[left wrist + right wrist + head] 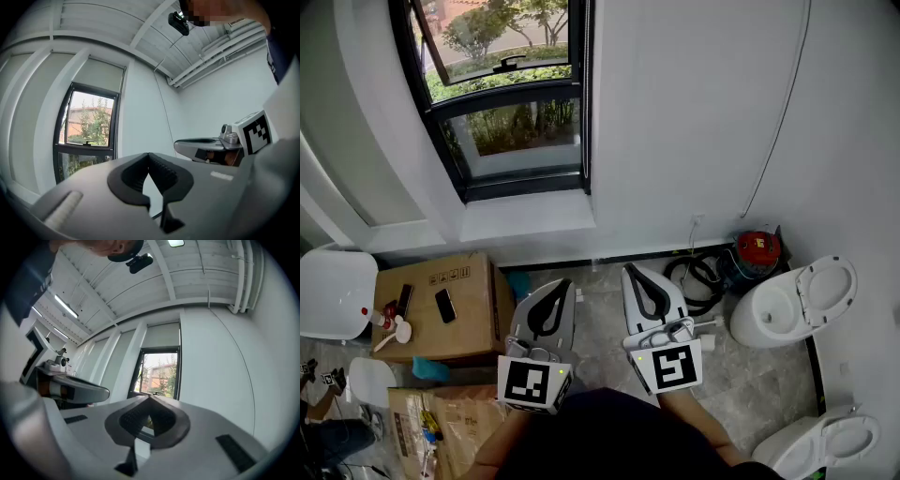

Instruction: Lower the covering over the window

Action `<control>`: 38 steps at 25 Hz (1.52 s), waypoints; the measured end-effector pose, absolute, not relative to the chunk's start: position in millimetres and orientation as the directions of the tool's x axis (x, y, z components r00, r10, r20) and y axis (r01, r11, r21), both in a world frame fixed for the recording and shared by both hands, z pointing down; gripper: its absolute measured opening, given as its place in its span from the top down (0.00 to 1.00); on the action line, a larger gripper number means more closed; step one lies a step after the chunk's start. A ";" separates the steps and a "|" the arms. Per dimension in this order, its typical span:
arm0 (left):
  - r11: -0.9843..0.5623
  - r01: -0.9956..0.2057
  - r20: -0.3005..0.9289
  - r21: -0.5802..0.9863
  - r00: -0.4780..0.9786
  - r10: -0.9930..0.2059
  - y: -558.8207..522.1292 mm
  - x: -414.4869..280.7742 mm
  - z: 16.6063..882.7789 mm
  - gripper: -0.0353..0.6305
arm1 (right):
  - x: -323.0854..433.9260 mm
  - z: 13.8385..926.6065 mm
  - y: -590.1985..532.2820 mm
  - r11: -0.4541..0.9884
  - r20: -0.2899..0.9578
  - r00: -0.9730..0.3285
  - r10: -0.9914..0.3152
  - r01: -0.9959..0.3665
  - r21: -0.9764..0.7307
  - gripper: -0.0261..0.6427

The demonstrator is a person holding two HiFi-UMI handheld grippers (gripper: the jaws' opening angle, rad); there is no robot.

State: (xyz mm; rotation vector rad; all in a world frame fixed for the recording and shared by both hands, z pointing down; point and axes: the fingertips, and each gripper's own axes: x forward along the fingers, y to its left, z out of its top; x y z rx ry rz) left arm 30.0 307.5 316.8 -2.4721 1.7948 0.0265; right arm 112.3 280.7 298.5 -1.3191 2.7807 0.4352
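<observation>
Left tongs (149, 157): closed completely, nothing between the jaws, held level.
Right tongs (150, 401): closed as well and empty, just beside the left ones, tipped a little upward.
Cardboard box (473, 319): on the floor, just left of the left tongs.
Window (511, 103): ahead of both tongs and well apart from them, more toward the left side.
Covering (101, 72): a pale blind high above the tongs, hiding only the top part of the window.
Progress: in my judgement the lowering has not begun. What is left is to reach the blind, grip it and pull it down.

Left gripper (551, 302) and right gripper (642, 286) held side by side — jaws closed, empty
</observation>
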 end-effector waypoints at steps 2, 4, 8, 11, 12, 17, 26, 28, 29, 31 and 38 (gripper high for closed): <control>-0.303 -0.951 -0.069 -0.068 0.307 -0.949 303.4 28.8 314.3 0.93 | 110.5 297.9 276.5 0.602 -0.151 -0.640 -0.753 -0.764 0.234 0.94; -0.298 -0.952 -0.071 -0.069 0.303 -0.950 300.1 26.9 314.4 0.93 | 108.1 297.3 273.3 0.605 -0.161 -0.642 -0.749 -0.763 0.228 0.94; -0.284 -0.958 -0.048 -0.046 0.286 -0.957 292.9 19.4 324.9 0.93 | 100.5 300.8 265.6 0.625 -0.170 -0.656 -0.736 -0.754 0.202 0.94; -0.276 -0.961 -0.030 -0.027 0.277 -0.960 282.2 8.5 334.1 0.93 | 90.9 309.8 253.6 0.630 -0.147 -0.662 -0.734 -0.746 0.216 0.94; -0.274 -0.961 -0.029 -0.021 0.275 -0.961 276.2 4.1 336.4 0.93 | 87.6 313.5 247.4 0.630 -0.139 -0.662 -0.736 -0.746 0.217 0.94; -0.296 -0.955 -0.049 -0.003 0.295 -0.954 224.4 -20.0 341.4 0.93 | 68.4 320.3 199.2 0.618 -0.126 -0.652 -0.748 -0.753 0.228 0.94; -0.390 -0.920 -0.076 -0.016 0.390 -0.917 77.7 -74.6 323.9 0.93 | 8.6 307.0 62.8 0.573 -0.131 -0.613 -0.779 -0.781 0.247 0.94; -0.435 -0.900 -0.095 -0.019 0.434 -0.896 46.0 -86.3 319.7 0.93 | -5.0 303.6 31.8 0.556 -0.142 -0.598 -0.789 -0.793 0.250 0.94; -0.452 -0.892 -0.098 -0.022 0.452 -0.887 31.1 -91.8 319.0 0.92 | -11.1 303.4 17.3 0.548 -0.145 -0.590 -0.794 -0.798 0.251 0.94; -0.472 -0.881 -0.089 -0.022 0.472 -0.877 2.4 -102.5 320.9 0.87 | -22.7 305.5 -9.1 0.532 -0.149 -0.576 -0.803 -0.807 0.257 0.94; -0.543 -0.840 -0.045 0.028 0.541 -0.840 -68.3 -116.3 346.8 0.78 | -38.0 333.0 -71.8 0.489 -0.083 -0.516 -0.853 -0.844 0.221 0.94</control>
